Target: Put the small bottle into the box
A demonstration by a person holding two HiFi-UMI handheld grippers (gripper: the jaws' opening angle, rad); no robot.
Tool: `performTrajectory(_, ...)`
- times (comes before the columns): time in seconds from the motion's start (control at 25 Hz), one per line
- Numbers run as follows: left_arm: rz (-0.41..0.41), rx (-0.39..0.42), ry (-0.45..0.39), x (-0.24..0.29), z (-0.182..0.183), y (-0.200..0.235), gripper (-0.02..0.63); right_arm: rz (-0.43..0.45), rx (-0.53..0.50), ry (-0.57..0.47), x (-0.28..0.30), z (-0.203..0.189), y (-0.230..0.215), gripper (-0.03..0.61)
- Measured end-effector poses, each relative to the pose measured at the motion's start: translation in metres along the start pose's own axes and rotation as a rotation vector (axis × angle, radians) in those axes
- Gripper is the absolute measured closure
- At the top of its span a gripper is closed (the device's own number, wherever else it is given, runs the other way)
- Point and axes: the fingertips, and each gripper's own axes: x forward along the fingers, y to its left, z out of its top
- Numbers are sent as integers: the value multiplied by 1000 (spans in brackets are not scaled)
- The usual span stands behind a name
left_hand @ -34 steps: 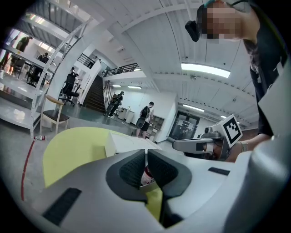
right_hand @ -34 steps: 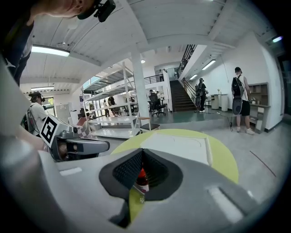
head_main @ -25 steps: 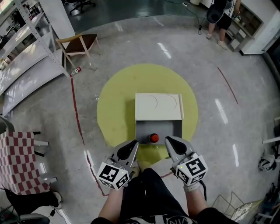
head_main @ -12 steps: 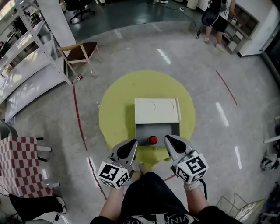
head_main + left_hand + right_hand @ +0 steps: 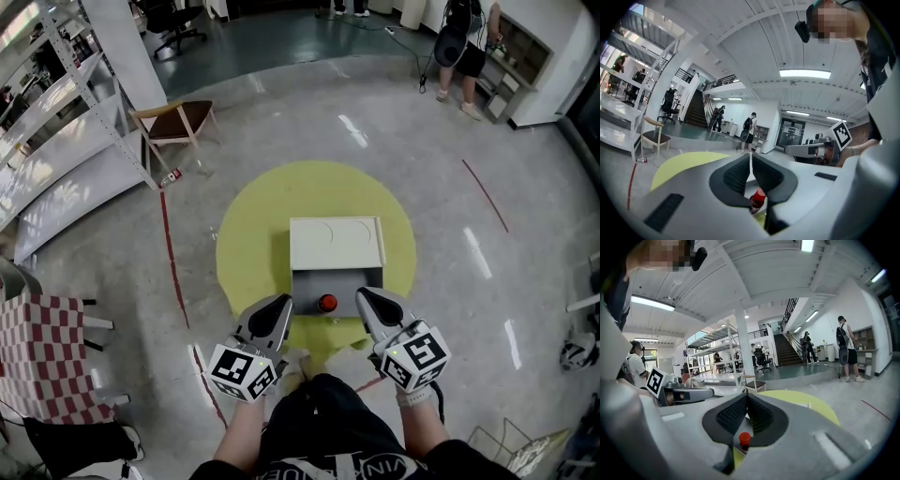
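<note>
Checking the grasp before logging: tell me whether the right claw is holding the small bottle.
No: the right claw is shut with nothing between its jaws, and the small bottle stands free beyond it.

So the small bottle [image 5: 327,302] is standing upright, showing mostly its round red cap from above. From lower down it's looking like a dark reddish body under that cap. It's sitting roughly mid-way across the grey open part of the box [image 5: 307,283], over the near side of the yellow circle [image 5: 248,239] on the floor. The box is lying squarely on that circle. Its cream lid [image 5: 336,242] is lying flat behind the grey part, toward the circle's centre, showing two faint curved marks.
</note>
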Motion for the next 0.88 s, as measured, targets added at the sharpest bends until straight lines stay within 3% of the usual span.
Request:
performTrajectory(0.28,9,41,-22,-4,17,-3,591,15,12,-55,-5,17,4,572)
performTrajectory(0.88,4,51,-86,-10,45,-9,591,33,-44,-113,-11,45,15,572)
